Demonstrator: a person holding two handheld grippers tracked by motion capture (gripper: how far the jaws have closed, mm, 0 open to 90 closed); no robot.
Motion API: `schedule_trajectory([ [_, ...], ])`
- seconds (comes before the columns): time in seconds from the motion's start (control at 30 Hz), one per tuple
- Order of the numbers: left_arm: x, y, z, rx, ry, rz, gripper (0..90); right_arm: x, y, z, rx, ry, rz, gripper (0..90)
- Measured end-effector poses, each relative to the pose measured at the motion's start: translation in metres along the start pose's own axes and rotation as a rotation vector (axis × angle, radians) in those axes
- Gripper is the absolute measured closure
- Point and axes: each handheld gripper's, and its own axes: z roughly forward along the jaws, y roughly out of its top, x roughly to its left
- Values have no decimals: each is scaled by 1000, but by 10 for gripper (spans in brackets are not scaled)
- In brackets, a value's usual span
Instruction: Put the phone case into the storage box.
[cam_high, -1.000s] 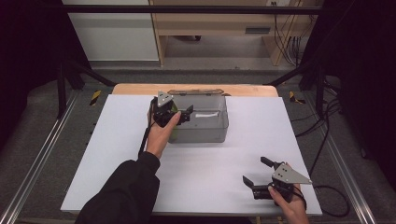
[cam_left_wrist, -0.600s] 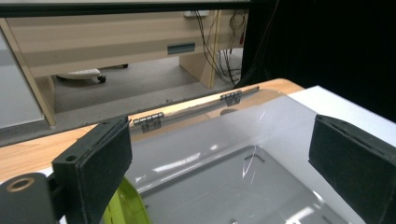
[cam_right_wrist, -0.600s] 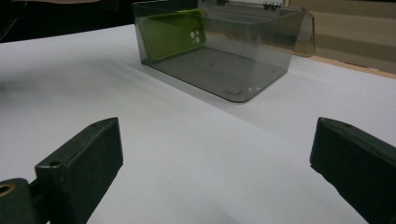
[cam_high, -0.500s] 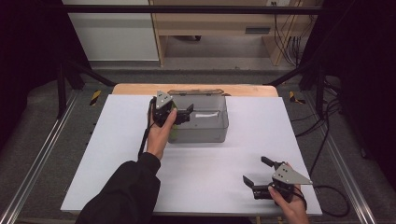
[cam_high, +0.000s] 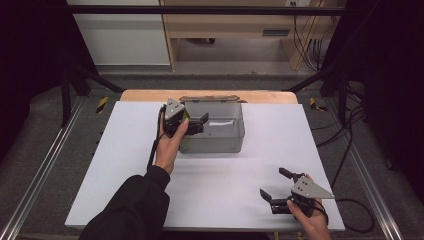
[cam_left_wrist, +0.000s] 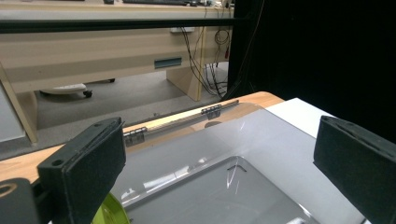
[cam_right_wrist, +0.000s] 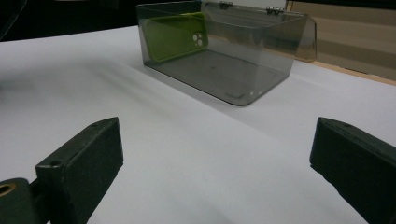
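Note:
A clear grey plastic box (cam_high: 220, 131) stands at the back middle of the white table, its hinged lid (cam_right_wrist: 280, 29) swung up and back. Inside it a green phone case (cam_right_wrist: 176, 35) leans on edge against one end wall; its rim (cam_left_wrist: 111, 213) peeks in by my left jaw. My left gripper (cam_high: 199, 125) hovers open over that end of the box, with the box's bare floor (cam_left_wrist: 233, 191) between its jaws. My right gripper (cam_high: 275, 184) rests open near the front right of the table, holding nothing and facing the box from a distance.
The white tabletop (cam_high: 125, 175) lies on a wooden bench whose edge (cam_high: 145, 95) shows behind the box. Metal rails run along both sides of the table. A cable trails from the right gripper off the right edge. A desk and wires stand beyond.

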Motion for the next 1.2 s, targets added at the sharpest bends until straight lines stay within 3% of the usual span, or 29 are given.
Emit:
schedule_trajectory([
  [0.1,-1,1,-5,-10,-1,21,20,0,0,0,-3,2,-6,28],
  [0.6,10,3,-39,-56,9,27,23,0,1,-1,-18,-15,-5,27],
  [1.2,39,15,-98,-87,26,7,19,-2,1,-1,-1,-39,9,25],
])
